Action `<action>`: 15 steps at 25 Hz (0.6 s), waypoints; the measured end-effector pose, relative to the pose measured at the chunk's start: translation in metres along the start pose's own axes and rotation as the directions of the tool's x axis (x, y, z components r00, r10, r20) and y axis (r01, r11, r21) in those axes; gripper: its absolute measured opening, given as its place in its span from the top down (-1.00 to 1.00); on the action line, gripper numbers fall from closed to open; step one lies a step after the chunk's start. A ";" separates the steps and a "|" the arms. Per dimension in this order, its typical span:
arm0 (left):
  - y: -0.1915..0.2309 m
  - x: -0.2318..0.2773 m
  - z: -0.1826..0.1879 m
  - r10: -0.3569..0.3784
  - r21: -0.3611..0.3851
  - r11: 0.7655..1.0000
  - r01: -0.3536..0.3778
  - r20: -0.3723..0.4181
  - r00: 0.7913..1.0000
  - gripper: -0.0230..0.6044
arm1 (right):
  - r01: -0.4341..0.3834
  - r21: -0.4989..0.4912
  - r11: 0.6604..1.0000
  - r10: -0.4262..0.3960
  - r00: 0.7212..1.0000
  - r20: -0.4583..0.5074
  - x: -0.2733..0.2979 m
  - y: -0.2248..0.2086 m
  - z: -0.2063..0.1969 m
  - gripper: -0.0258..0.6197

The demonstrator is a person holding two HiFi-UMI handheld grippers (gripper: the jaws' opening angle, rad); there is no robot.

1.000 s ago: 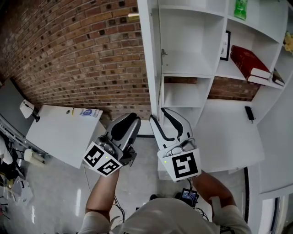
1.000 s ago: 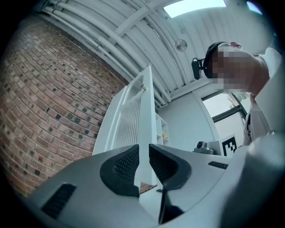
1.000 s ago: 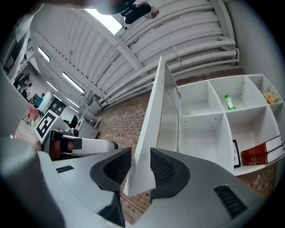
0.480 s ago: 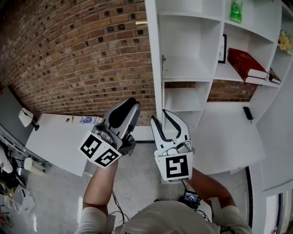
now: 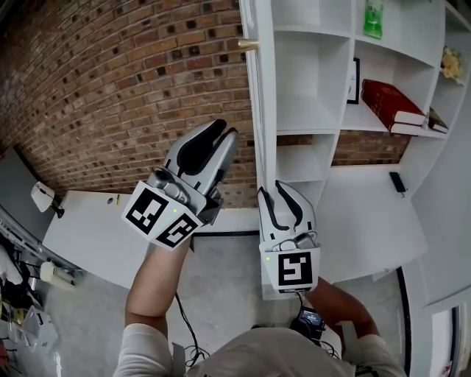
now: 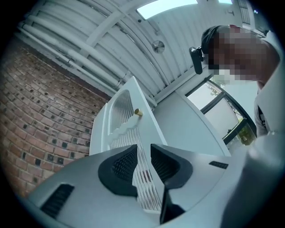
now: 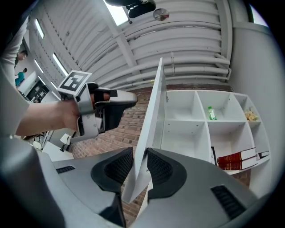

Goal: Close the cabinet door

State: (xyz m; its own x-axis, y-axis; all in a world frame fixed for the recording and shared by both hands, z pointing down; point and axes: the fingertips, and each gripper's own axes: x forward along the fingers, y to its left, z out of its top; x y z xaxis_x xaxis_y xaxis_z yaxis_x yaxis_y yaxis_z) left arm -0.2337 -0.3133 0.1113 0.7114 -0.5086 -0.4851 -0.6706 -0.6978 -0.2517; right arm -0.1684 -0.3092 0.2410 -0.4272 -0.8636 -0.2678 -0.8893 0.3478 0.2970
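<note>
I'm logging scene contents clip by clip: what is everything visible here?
door: one, white, slatted, swung open edge-on at the shelves' left
knob: one, brass, near the door's top
shelves: one unit, white, right
book: one, red, lying on a right-hand shelf
bottle: one, green, top shelf
picture frame: one, black, against a divider
wall: brick, red-brown, left
table: one, white, lower left
left gripper: grey, left of the door, jaws apart, just opening, empty
right gripper: grey, jaws just closing, apparently pressed on the door's lower edge
</note>
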 end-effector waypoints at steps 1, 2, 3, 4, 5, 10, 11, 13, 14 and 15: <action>0.001 0.007 0.006 -0.005 0.016 1.000 0.005 0.009 1.000 0.65 | 0.005 -0.001 1.000 -0.005 1.000 0.003 -0.002 -0.003 -0.001 0.55; 0.001 0.013 0.012 -0.008 0.029 1.000 0.007 0.018 1.000 0.63 | 0.009 -0.003 1.000 -0.009 1.000 0.004 -0.003 -0.007 -0.002 0.56; 0.002 0.021 0.016 -0.011 0.038 0.999 0.010 0.026 1.000 0.62 | 0.012 -0.006 1.000 -0.012 1.000 0.000 -0.005 -0.011 -0.003 0.56; 0.002 0.029 0.020 -0.016 0.046 0.999 0.014 0.033 0.999 0.61 | 0.013 -0.007 1.000 -0.014 1.000 -0.002 -0.007 -0.016 -0.005 0.56; 0.000 0.037 0.023 -0.024 0.055 0.998 0.021 0.039 0.999 0.59 | 0.015 -0.005 1.000 -0.015 1.000 0.002 -0.009 -0.020 -0.005 0.56; -0.015 0.075 0.044 -0.073 0.078 0.995 0.066 0.087 0.994 0.55 | -0.003 0.004 1.000 0.003 1.000 0.004 -0.017 -0.043 -0.011 0.58; -0.017 0.083 0.048 -0.074 0.083 0.994 0.066 0.095 0.993 0.55 | -0.011 0.004 1.000 0.011 1.000 0.006 -0.018 -0.046 -0.012 0.58; -0.020 0.099 0.053 -0.078 0.098 0.993 0.067 0.103 0.992 0.55 | -0.019 0.003 1.000 0.019 1.000 0.009 -0.020 -0.053 -0.014 0.59; -0.022 0.106 0.056 -0.081 0.106 0.992 0.070 0.105 0.991 0.55 | -0.019 0.006 1.000 0.019 1.000 0.010 -0.021 -0.058 -0.015 0.59; -0.024 0.113 0.058 -0.086 0.113 0.991 0.074 0.107 0.990 0.55 | -0.018 0.012 1.000 0.018 1.000 0.011 -0.023 -0.062 -0.017 0.59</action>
State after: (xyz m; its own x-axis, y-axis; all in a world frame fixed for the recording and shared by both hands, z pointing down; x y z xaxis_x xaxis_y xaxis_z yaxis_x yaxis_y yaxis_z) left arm -0.1492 -0.3254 0.0139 0.7399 -0.3894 -0.5485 -0.6354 -0.6722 -0.3800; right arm -0.1006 -0.3175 0.2436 -0.4449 -0.8531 -0.2726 -0.8832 0.3675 0.2913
